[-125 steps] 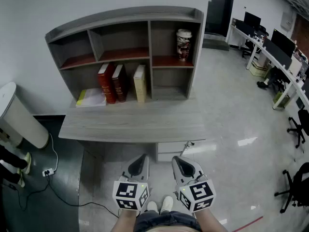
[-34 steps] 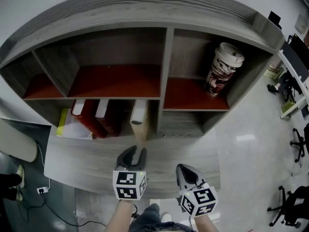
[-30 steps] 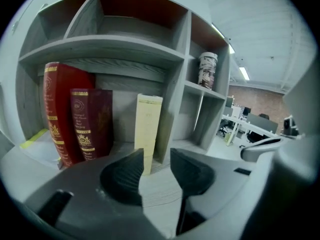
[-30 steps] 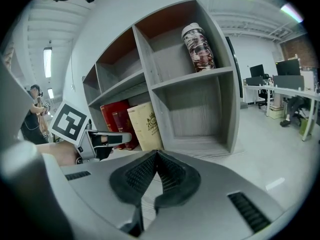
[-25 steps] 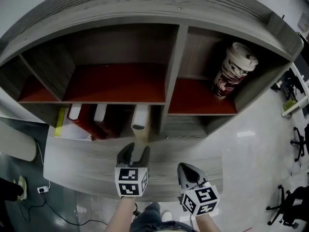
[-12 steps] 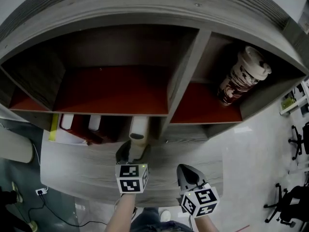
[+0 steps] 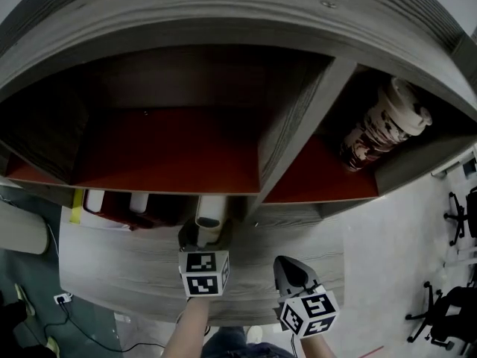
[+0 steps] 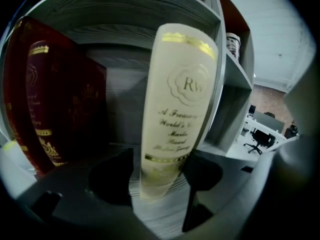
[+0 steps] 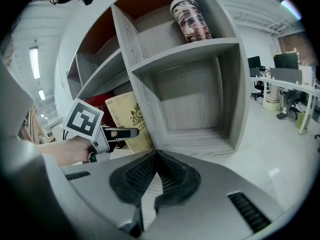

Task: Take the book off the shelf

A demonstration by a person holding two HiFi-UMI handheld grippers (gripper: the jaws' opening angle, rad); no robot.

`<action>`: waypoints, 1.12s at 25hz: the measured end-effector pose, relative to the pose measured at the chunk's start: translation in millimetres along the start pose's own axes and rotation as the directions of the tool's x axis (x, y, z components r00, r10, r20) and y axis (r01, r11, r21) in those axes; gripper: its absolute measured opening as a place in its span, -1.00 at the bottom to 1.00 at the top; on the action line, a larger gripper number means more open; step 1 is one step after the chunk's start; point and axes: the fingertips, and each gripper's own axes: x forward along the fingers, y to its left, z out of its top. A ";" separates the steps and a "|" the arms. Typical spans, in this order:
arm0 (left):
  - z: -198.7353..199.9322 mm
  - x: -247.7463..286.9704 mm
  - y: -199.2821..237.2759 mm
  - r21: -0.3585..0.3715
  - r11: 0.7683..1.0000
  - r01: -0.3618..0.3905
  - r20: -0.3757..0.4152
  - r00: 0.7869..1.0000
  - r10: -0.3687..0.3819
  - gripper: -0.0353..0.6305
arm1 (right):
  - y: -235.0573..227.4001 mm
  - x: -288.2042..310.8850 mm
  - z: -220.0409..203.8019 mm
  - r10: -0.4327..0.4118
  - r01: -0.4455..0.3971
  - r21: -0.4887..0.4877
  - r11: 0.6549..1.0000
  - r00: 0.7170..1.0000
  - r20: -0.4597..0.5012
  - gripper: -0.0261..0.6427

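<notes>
Cream hardback book (image 8: 177,109) is the target. It stands upright in the lower middle bay of the grey shelf unit (image 7: 298,136), foot on the desk top (image 7: 127,263), tucked just beside the vertical divider. Dark red volumes (image 8: 45,99) stand to its left with a gap between, so nothing leans on it. Up in the right bay sits a patterned lidded cup (image 7: 381,129), well out of the way.

Left gripper (image 7: 204,233) is right on the book now. Its jaws have just been opening and stand spread wide, with the lower spine between them and the pads not pressing yet. Right gripper (image 9: 156,159) hangs back over the desk edge, jaws pressed together, nothing in them.

How will it handle? It looks like a stiff, thick hardback, likely with some weight, and that glossy gilt-lettered cover could be slippery. Best bite, I'd say, is deep and square across both boards at the lower-to-middle spine, so it doesn't swing or slide out as it comes off.
</notes>
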 end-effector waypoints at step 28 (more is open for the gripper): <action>9.6 9.6 1.2 0.042 0.996 -0.077 0.042 0.996 0.075 -0.23 | -0.4 -2.3 -16.7 0.011 -0.010 0.025 1.000 1.000 -0.029 -0.90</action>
